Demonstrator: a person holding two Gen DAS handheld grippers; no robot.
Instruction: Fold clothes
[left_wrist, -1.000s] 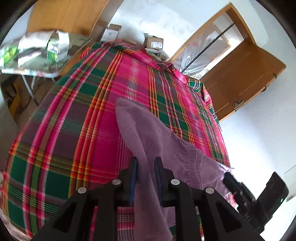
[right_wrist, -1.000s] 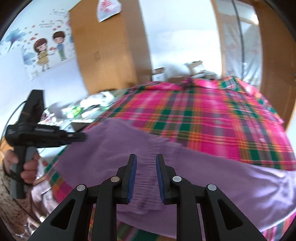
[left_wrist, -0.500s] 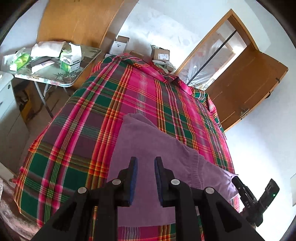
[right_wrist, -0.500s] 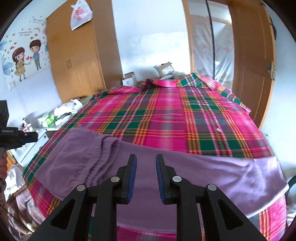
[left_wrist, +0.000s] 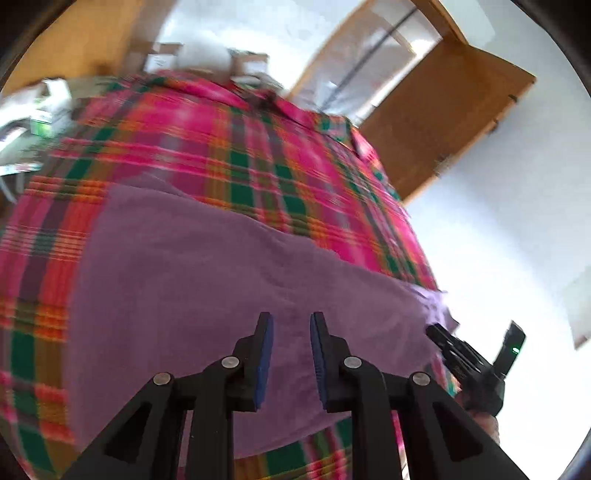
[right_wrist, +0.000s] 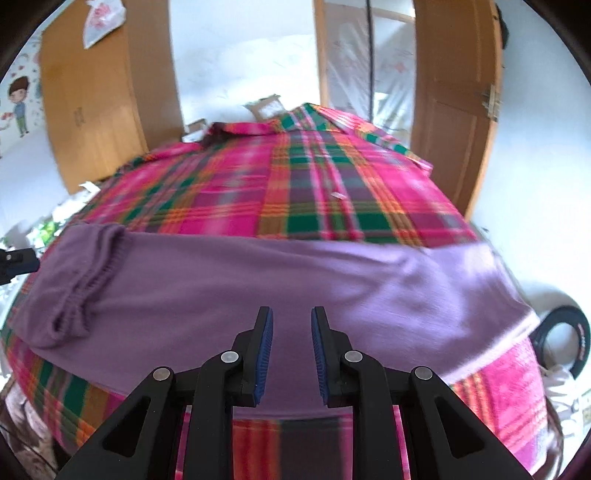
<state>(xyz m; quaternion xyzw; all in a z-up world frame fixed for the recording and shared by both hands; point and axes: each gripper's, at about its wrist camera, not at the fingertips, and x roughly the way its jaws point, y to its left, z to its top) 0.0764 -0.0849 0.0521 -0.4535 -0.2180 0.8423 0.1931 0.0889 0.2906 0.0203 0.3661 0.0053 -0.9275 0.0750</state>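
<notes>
**Inspector:** On the plaid bedspread (right_wrist: 306, 192), along its near edge, lies the purple garment (right_wrist: 258, 280), spread lengthwise. Its ribbed, gathered end (right_wrist: 79, 280) sits bunched toward the left end of the bedspread; the smooth end reaches the right corner and droops slightly over it.

**Assistant:** State of the tools?

**Inspector:** The right gripper (right_wrist: 291, 350) hangs above the garment's middle, jaws apart, nothing between them. The left gripper (left_wrist: 291, 354) hangs over the same cloth, jaws likewise apart and empty. Whether either one touches the fabric, I cannot tell. In the left wrist view the right tool shows dark beside the garment's far end. Both views are blurred; fine detail is unreliable.

**Assistant:** Which step is in hand?

**Inspector:** My judgement: the garment is laid out flat and no fold is made yet. This is the pause between spreading and the first fold.

**Assistant:** And the next move?

**Inspector:** It calls for each gripper to go to one end of the garment, close on an edge, and carry it across evenly. The bunched ribbed end likely wants smoothing first, or the fold will trap a ridge. The end drooping over the bedspread corner may slide off if pulled carelessly.
</notes>
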